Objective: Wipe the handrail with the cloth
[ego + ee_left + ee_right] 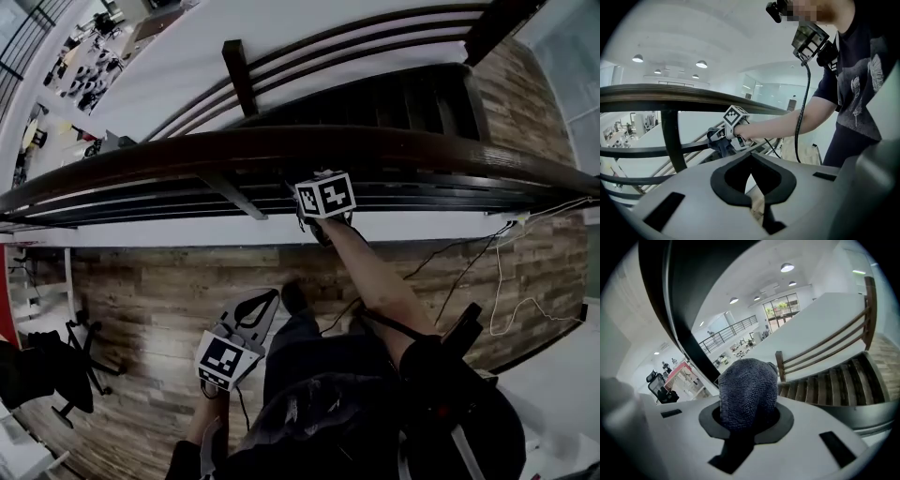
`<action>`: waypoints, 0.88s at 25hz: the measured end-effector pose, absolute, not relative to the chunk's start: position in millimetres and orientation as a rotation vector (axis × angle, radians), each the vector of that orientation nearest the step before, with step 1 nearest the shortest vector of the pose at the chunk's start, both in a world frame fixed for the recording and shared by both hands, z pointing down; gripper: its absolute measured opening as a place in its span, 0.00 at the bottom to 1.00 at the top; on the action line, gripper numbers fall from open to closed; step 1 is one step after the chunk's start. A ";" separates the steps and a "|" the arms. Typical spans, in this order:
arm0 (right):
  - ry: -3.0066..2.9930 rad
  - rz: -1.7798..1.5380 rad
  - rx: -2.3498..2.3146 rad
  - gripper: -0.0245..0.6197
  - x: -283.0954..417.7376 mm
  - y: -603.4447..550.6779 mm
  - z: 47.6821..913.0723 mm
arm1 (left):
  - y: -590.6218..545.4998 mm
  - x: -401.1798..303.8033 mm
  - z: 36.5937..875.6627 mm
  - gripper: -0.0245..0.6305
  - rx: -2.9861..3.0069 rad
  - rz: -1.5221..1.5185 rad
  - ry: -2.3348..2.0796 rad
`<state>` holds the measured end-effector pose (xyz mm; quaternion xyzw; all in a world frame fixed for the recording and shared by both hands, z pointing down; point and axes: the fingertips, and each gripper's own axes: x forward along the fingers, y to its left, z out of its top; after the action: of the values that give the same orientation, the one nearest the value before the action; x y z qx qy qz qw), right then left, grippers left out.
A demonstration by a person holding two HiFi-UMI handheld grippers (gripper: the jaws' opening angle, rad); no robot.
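Observation:
The dark wooden handrail [394,150] curves across the head view from left to right. My right gripper [323,199] is held up just under the rail's near side, shut on a grey-blue cloth [747,392] that bulges out of its jaws. In the right gripper view the handrail [677,301] passes close by at the left of the cloth. The left gripper view shows the right gripper [726,138] and the cloth [718,144] below the handrail [693,98]. My left gripper [265,298] hangs low by the person's body, shut and holding nothing, well clear of the rail.
Thin lower rails [422,202] and a baluster [234,192] run under the handrail. Beyond it, stairs [412,98] descend with their own railing [239,75]. Cables [497,272] lie on the wood floor at right. An office chair [56,370] stands at left.

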<state>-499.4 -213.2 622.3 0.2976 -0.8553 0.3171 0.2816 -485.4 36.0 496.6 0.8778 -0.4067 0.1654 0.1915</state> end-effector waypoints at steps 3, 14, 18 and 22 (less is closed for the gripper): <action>-2.309 0.869 0.889 0.14 -434.9 -226.9 617.7 | 28.7 -443.2 490.6 0.05 2.508 0.510 -1.080; -2.331 0.780 1.102 0.14 -129.7 -293.5 601.4 | -13.2 -216.7 468.6 0.05 2.550 0.654 -1.088; -2.304 0.810 1.139 0.14 -34.2 -310.9 596.7 | -32.2 -130.6 466.8 0.05 2.594 0.654 -1.014; -2.232 0.812 1.216 0.14 46.2 -326.1 598.5 | -64.0 -65.7 464.7 0.05 2.649 0.586 -0.885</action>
<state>46.2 -326.1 598.5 0.4430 -0.8133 0.2958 0.2343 -65.7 -64.0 464.7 0.9186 -0.3069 0.2033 0.1436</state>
